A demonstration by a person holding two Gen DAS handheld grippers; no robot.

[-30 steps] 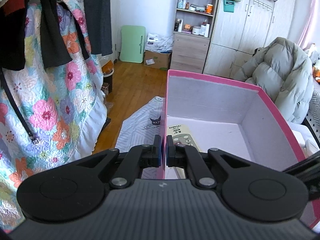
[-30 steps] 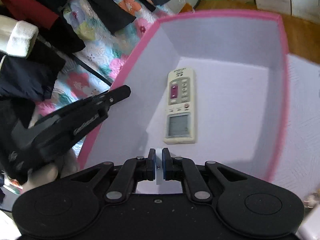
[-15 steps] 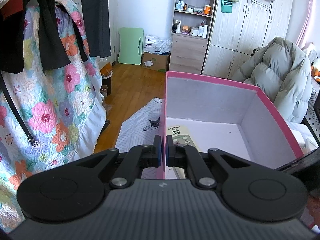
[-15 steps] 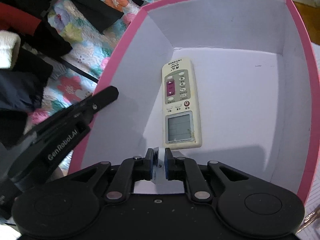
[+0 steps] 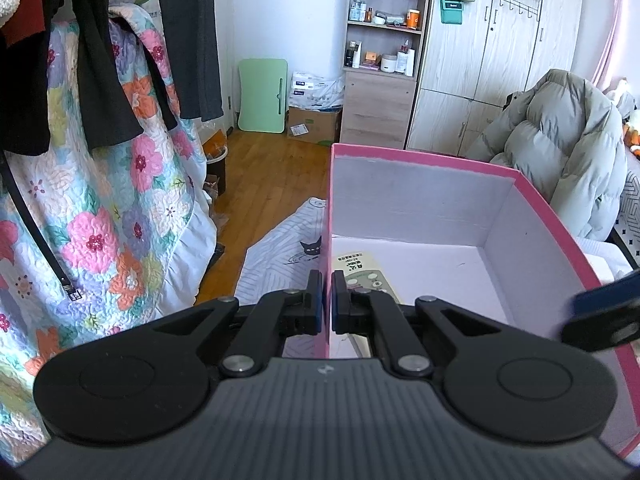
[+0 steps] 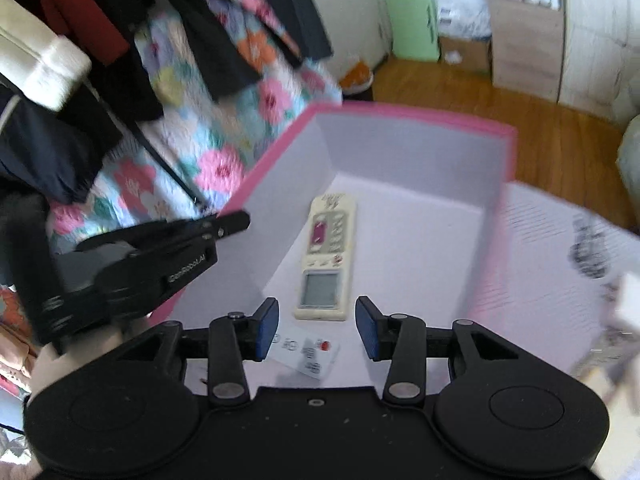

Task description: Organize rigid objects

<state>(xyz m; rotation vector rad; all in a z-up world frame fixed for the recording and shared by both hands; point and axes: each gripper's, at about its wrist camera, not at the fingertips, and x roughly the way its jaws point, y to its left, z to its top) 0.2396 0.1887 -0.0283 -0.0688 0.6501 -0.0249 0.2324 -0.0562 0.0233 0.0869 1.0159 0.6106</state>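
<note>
the left gripper [image 5: 326,304] was clamped on the near side wall of the pink box [image 5: 536,204], steadying it. the right gripper [image 6: 317,326] hung over the box with its jaws opening and nothing between them. a small white card [image 6: 306,354] lay on the box floor just beneath, near the remote control [image 6: 326,258]. if the left grip slipped, the box could tip and both things slide.

Bedroom: wardrobe [image 5: 492,60], hanging clothes [image 5: 100,60].

One pink box [image 6: 408,114] holds two things: one remote control [image 6: 328,256] and one small white card [image 6: 306,354].
</note>
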